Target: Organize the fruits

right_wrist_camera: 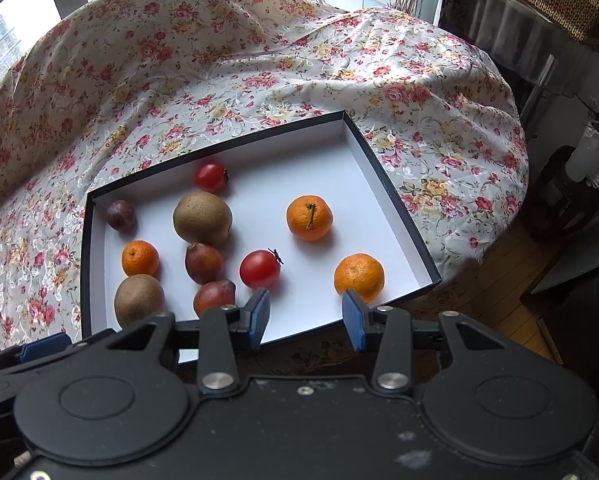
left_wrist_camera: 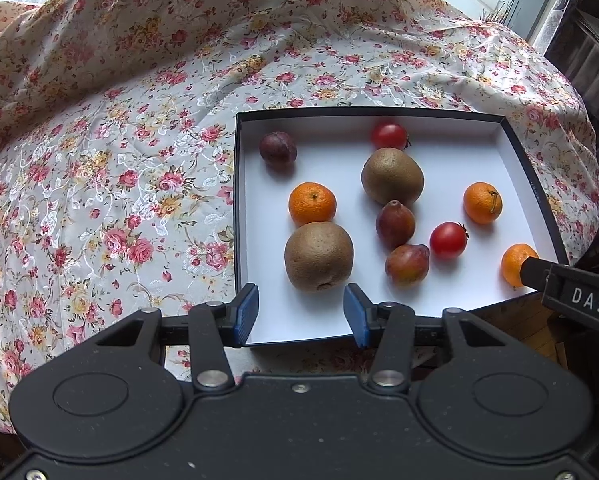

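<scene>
Floral tablecloth (left_wrist_camera: 119,160), shallow box (left_wrist_camera: 379,111), three mandarins, two kiwis, two tomatoes, three plums, both grippers' fingers apart, empty.

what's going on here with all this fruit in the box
A person holds two grippers over a shallow box on a floral tablecloth. The left gripper and right gripper are both open and empty. The box holds two kiwis, three mandarins, two red tomatoes and three dark plums, all mixed. Nothing is gripped yet.
</scene>
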{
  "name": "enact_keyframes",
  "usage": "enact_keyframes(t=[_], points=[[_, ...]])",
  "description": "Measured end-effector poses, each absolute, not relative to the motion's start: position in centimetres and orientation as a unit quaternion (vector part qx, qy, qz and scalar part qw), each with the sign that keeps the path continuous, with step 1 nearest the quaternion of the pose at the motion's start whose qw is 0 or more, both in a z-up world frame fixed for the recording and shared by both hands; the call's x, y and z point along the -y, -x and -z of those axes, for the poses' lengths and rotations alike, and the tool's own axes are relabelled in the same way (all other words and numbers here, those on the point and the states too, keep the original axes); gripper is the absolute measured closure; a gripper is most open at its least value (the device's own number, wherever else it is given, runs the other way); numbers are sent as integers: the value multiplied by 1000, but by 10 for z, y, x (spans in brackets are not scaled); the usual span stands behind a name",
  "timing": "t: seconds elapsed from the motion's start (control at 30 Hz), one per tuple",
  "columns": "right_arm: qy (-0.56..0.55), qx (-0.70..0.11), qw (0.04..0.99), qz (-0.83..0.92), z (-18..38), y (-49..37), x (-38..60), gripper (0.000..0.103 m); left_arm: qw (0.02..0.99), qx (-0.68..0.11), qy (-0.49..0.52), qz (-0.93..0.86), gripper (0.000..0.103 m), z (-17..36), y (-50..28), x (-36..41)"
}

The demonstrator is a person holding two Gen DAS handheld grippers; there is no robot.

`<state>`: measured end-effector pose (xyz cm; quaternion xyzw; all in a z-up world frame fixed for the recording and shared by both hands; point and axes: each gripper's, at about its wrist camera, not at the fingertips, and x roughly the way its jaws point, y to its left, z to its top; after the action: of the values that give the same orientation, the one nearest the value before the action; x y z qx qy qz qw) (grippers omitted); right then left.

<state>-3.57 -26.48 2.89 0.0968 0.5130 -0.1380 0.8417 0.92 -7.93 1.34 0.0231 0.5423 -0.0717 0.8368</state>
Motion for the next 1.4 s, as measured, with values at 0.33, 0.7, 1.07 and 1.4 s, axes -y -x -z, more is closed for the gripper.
enact_keyframes(t=[0.33, 0.7, 1.07, 1.4], points=[[-85, -517, 841, 135, -28, 35, 264, 60, 839, -540, -18, 64, 48, -14, -9, 78], [-50, -523, 844, 109, -28, 34, 252, 60, 843, -534, -13, 68, 48, -17, -8, 80], [9, -523, 848, 86, -27, 36, 228, 61, 847, -528, -19, 68, 48, -19, -7, 81], [-7, -527, 845, 95, -27, 35, 232, 61, 847, -527, -19, 64, 48, -20, -7, 81]])
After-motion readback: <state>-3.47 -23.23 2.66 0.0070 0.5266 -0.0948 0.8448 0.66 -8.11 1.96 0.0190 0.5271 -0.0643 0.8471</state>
